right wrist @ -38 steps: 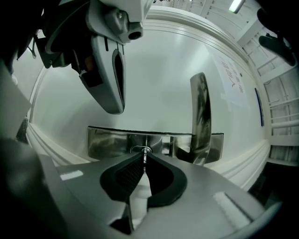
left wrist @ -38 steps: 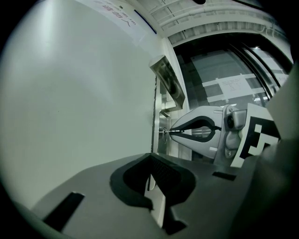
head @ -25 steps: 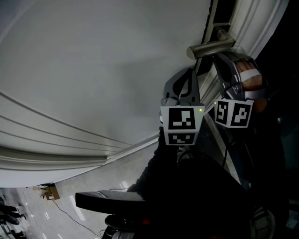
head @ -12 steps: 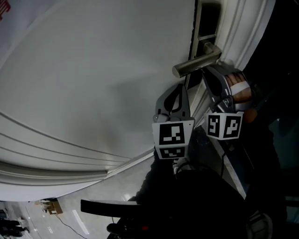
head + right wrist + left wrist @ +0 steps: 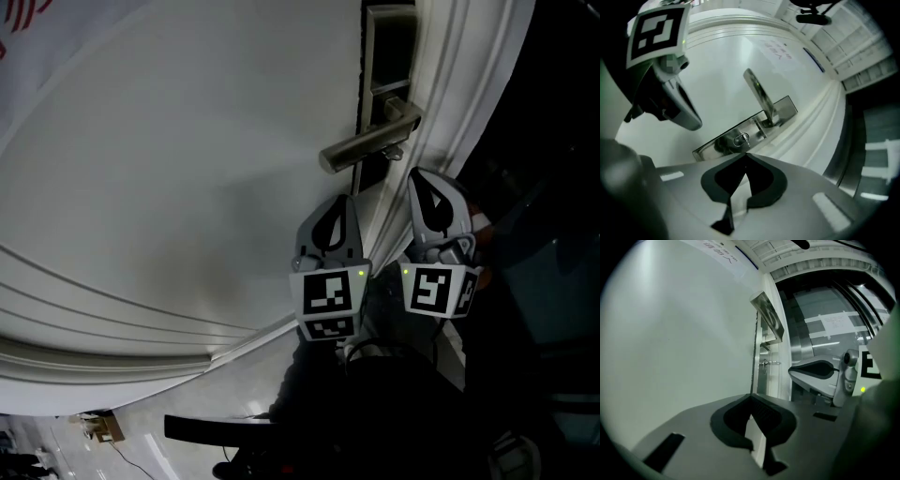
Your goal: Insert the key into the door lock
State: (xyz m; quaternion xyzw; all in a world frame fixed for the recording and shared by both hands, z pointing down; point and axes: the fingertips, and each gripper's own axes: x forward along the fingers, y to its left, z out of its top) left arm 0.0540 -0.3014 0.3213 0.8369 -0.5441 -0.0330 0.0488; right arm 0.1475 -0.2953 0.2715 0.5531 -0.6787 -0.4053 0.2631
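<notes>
The white door [image 5: 187,169] carries a metal lever handle [image 5: 367,148] on a long lock plate [image 5: 382,56]. In the right gripper view the round lock cylinder [image 5: 740,138] sits just beyond my right gripper [image 5: 745,155], which is shut with nothing in it. In the left gripper view a small key-like metal piece [image 5: 768,363] sticks out of the plate edge. My left gripper [image 5: 751,398] is shut and empty, lying against the door below the handle. In the head view the left gripper [image 5: 341,202] and right gripper [image 5: 420,178] hang side by side under the handle.
The moulded white door frame [image 5: 459,84] runs along the right of the plate, with a dark opening beyond it. A paper notice [image 5: 780,49] is stuck higher on the door. Raised trim bands [image 5: 112,319] cross the door below the grippers.
Both grippers have drawn back from the handle and lock plate. The hand seen at the right gripper earlier is out of sight now. More of the lock plate shows.
</notes>
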